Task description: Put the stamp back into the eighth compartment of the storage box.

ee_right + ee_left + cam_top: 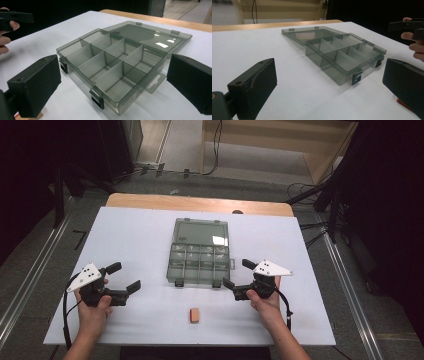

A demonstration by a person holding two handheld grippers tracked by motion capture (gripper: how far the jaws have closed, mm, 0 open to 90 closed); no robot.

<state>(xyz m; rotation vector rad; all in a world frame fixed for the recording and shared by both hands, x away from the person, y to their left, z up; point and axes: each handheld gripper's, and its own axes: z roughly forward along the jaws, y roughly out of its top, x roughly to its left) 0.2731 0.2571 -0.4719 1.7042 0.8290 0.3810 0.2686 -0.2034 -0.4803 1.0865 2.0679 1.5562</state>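
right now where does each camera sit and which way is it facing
High view: above the person's side, looking forward and down on the table; both forearms, left gripper and right gripper show.
Left gripper view: rides that gripper, looks past its jaws at the open organizer box; the other hand shows.
Right gripper view: faces the box from the opposite side.
All share the box.

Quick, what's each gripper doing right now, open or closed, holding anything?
Left gripper: open, jaws wide apart, holding nothing.
Right gripper: open, jaws wide apart, holding nothing, beside the open compartment box.
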